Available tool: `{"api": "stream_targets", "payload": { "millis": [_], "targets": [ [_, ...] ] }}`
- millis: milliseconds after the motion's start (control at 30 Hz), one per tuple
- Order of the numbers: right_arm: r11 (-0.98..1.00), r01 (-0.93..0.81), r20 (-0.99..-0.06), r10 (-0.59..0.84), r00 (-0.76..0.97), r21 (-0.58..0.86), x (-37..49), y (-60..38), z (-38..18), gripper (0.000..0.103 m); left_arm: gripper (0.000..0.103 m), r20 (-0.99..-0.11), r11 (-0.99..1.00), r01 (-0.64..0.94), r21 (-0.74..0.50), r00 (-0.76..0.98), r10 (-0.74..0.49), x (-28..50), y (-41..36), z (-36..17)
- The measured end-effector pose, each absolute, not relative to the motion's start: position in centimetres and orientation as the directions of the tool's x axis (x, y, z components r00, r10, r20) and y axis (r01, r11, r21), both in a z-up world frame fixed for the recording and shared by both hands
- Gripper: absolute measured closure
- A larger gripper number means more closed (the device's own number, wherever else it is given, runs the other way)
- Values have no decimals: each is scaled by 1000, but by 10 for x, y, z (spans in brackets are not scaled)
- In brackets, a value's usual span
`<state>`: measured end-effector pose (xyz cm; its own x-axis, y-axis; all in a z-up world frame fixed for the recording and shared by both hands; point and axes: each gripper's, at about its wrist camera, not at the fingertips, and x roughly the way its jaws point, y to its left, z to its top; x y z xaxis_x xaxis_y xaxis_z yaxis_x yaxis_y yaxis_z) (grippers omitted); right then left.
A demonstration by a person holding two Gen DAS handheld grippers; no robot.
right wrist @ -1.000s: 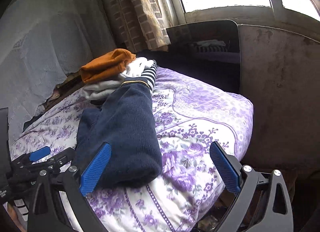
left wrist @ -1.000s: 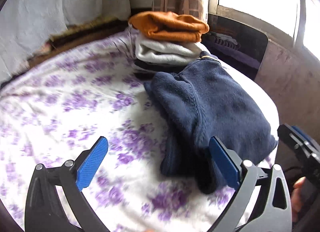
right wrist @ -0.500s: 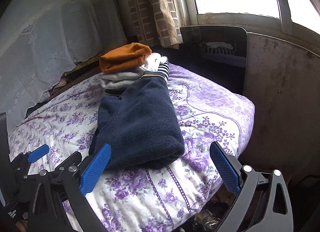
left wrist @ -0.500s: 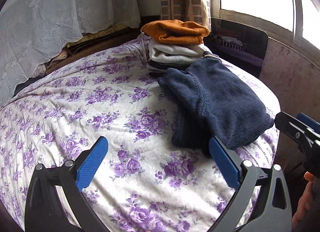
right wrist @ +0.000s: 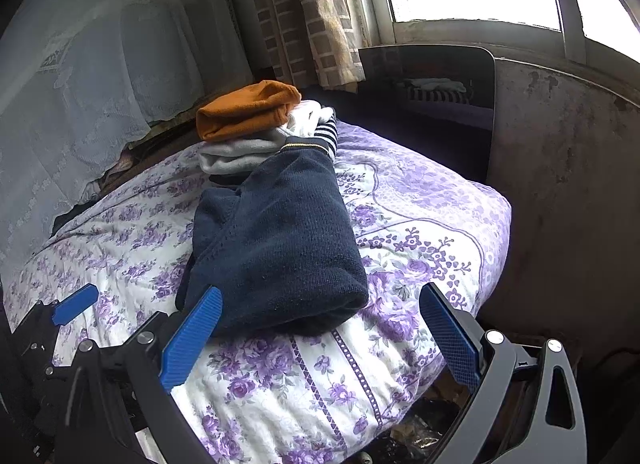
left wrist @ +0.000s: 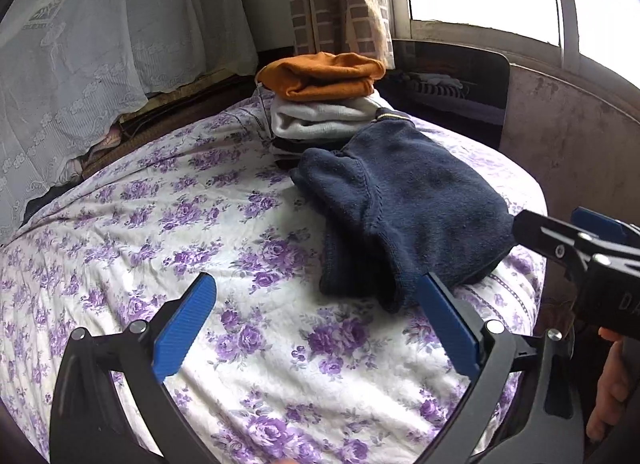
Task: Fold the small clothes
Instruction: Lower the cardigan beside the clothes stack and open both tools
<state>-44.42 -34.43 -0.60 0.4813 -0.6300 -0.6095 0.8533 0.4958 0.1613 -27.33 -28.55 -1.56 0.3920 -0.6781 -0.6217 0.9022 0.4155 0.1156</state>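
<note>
Two grippers, both spread wide with nothing between the pads, and both hanging back off the near edge of the bed. The thing that matters for whatever comes next is the navy sweater (left wrist: pixel 404 208): it's already folded into a thick bundle and lies on the bedspread (left wrist: pixel 168 232) with its long axis running from the near edge back toward the stack of folded clothes (left wrist: pixel 324 104), which its far end is touching or at least sitting right against. From the left gripper (left wrist: pixel 320 328) the bundle is off at about 1 o'clock, with its near corner just past the right-hand blue pad. From the right gripper (right wrist: pixel 320 336) it's more like 11 to 12 o'clock, and its left pad is just beside the folded near edge, so I'd say the right one is closer and better lined up to scoop it if the plan is to lift it onto the stack. The stack itself has an orange piece (right wrist: pixel 248 108) on top, something grey-white under it and a striped bit poking out on the side. The surface is a soft white cover with purple flowers, kinda lumpy, so the bundle could slump if nudged. Room-wise: lace drape at 10 o'clock, brick-pattern curtain and a bright window at 12 to 1, a stained wall at 3.
</note>
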Motion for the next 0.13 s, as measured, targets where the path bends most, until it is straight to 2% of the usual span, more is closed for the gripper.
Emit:
{"api": "stream_targets", "payload": {
  "millis": [133],
  "targets": [
    [497,853,-609,-630,482,160,-444,-344,-5,4,5,-630,413,906,89,373,-682,-270,-284,-15]
  ]
}}
